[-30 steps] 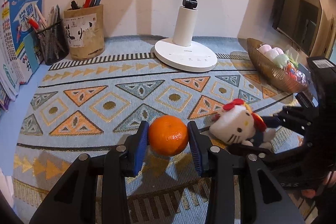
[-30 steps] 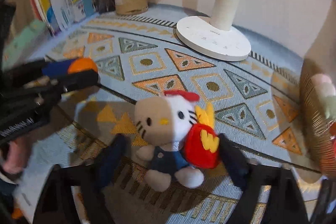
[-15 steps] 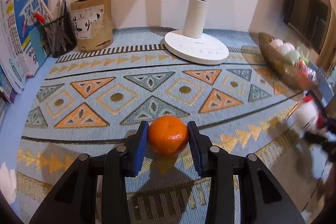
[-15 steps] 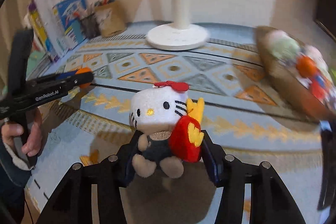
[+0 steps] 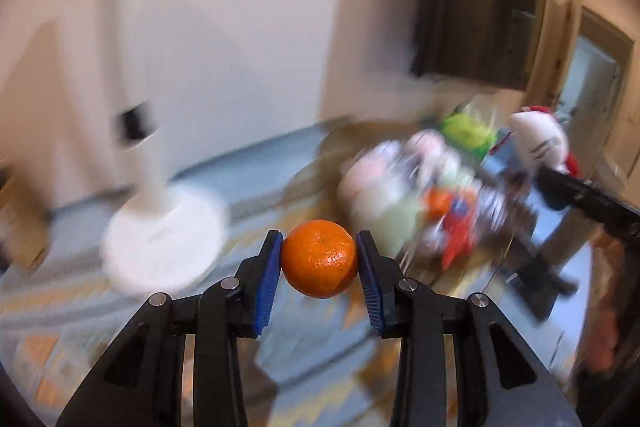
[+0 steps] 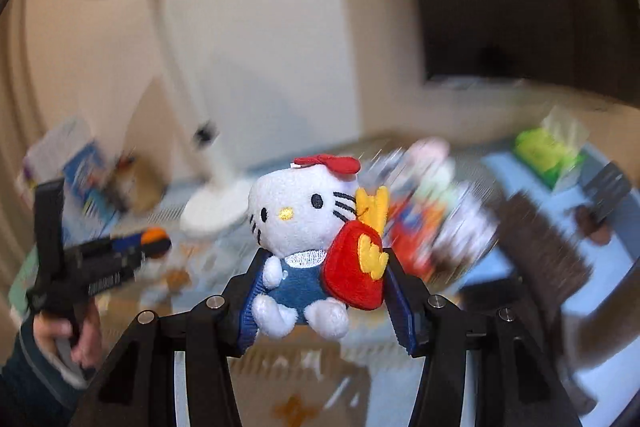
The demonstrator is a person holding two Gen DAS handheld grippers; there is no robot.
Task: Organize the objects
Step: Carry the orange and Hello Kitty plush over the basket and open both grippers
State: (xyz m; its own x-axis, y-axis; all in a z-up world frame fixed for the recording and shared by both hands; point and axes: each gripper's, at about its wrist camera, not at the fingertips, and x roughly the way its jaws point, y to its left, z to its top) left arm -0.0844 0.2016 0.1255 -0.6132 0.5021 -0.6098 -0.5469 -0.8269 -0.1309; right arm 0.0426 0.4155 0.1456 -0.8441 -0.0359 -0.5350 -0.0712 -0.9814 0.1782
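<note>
both lifted off mat: left gripper fingers clamp orange; right gripper fingers clamp plush.

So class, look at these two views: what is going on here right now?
A person holds a gripping tool in each hand. The left tool clamps an orange; the right tool clamps a white cat plush with a red bag. Both are held up off the patterned cloth, near a blurred basket of toys.
</note>
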